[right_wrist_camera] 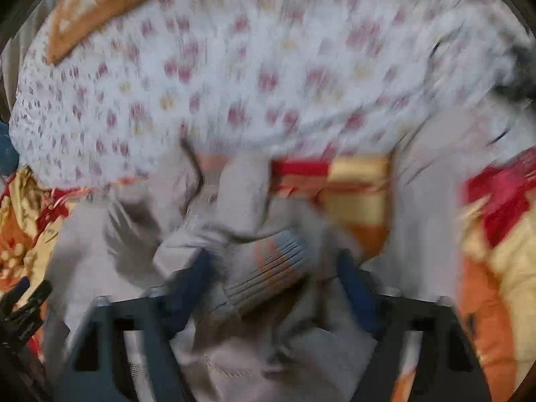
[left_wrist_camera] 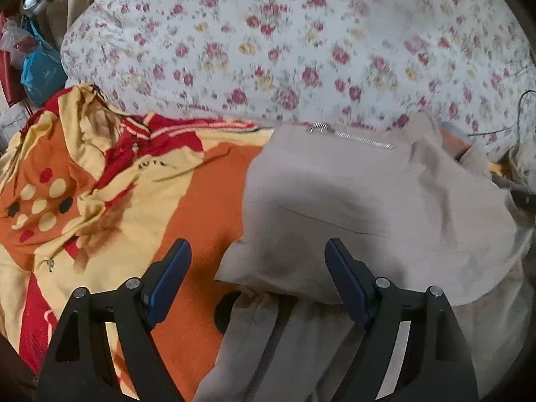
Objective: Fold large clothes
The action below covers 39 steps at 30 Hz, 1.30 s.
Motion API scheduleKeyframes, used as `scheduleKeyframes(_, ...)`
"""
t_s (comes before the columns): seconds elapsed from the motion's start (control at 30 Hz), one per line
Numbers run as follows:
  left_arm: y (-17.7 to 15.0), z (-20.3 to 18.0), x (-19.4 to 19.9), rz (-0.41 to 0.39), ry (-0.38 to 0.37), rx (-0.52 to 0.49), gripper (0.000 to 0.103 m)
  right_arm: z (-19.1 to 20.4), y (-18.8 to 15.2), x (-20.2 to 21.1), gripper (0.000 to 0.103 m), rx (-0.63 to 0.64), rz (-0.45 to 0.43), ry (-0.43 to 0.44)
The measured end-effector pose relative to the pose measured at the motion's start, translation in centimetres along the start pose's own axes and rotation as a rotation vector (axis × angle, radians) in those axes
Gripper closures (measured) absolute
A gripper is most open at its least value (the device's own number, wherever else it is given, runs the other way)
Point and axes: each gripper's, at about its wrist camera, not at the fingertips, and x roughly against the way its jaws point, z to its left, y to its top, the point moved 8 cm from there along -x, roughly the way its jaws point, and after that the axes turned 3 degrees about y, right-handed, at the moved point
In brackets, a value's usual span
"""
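A beige zip jacket [left_wrist_camera: 361, 207] lies on an orange, yellow and red bedsheet [left_wrist_camera: 187, 207], its zipper [left_wrist_camera: 351, 137] at the far side. My left gripper [left_wrist_camera: 258, 254] is open just above the jacket's near left edge, holding nothing. In the blurred right wrist view the same jacket [right_wrist_camera: 234, 351] is bunched, with a grey and orange ribbed cuff [right_wrist_camera: 268, 268] lying between the fingers. My right gripper [right_wrist_camera: 274, 268] is open around that cuff; I cannot tell whether it touches it.
A white floral quilt [left_wrist_camera: 301, 50] is piled behind the jacket. Bags and clutter [left_wrist_camera: 37, 63] stand at the far left. An orange pillow [right_wrist_camera: 110, 3] lies at the far left. The other gripper [right_wrist_camera: 20, 305] shows at the left edge.
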Motion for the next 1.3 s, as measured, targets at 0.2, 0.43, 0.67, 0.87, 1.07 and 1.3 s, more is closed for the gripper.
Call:
scheduleKeyframes(0.2,0.2,0.1,-0.1,0.004,-0.007,0.018,0.021,-0.1,-1.8,7.1,0.090,0.010,-0.163,0.055)
scheduleKeyframes(0.43,-1.1,-1.3,-2.2,0.053,0.046,-0.061,0.021,-4.3,-4.4,4.8,0.075,-0.068,-0.076,-0.063)
scheduleKeyframes(0.67,-1.1,-1.6,-2.2,0.045,0.055,-0.061,0.021,2.2,-2.7,10.5,0.069,0.111,-0.225,0.030)
scheduleKeyframes(0.87,-1.1,-1.4,-2.5,0.054,0.037,-0.048,0.018,4.4,-3.3,2.1,0.075,0.192,-0.081,-0.045)
scheduleKeyframes(1.07,-1.2,-1.3,-2.8,0.074,0.013,-0.023,0.016,3.9,-4.6,0.0,0.072,0.235,-0.009,-0.059)
scheduleKeyframes(1.3,-0.7,-1.2,-1.3,0.036,0.023,-0.021,0.017,-3.2,0.1,7.7,0.030,-0.027,-0.201,-0.006)
